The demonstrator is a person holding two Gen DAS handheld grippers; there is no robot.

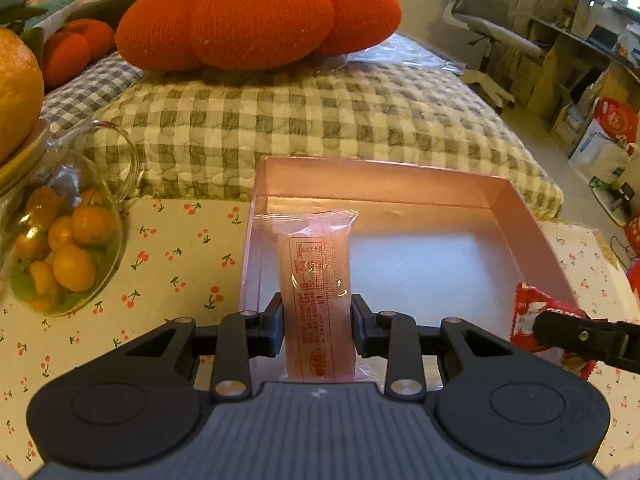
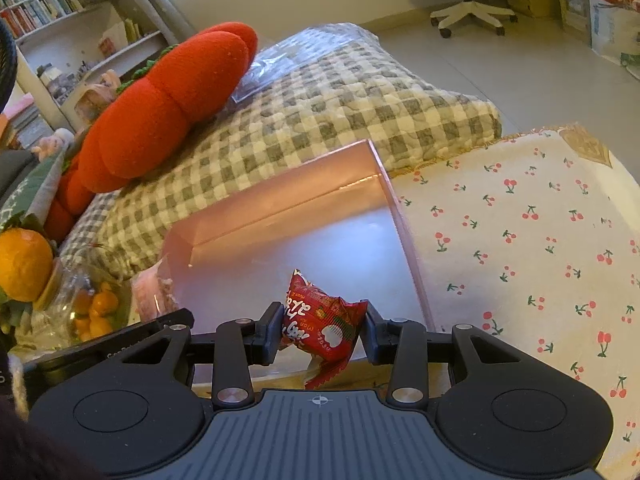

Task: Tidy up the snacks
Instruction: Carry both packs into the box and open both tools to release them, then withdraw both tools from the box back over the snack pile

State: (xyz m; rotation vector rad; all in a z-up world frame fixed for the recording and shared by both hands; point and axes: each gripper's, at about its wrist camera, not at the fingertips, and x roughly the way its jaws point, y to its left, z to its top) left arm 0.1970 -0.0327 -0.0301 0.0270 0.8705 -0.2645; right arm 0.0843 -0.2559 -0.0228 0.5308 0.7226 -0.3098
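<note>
Best to bring each snack down flat inside the pink box (image 1: 520, 216) before letting go, the pink one along the wall on the left gripper's left side, the red one well to its right so the two don't pile up; keep both low over the rim, no dropping from height

Left gripper (image 1: 318, 326): narrowly parted, clamped on a long pink snack packet (image 1: 316, 280) held lengthwise, far end reaching ahead of the fingertips over the box floor

Right gripper (image 2: 320, 330): a little wider, clamped on a crumpled red snack packet (image 2: 320, 322), just ahead of it the box's near edge and bare floor

Beyond the box, a checked quilt (image 1: 320, 120); off to the left gripper's left, a glass jar of small oranges (image 1: 64, 248) on the cherry-print cloth (image 1: 180, 260)
</note>
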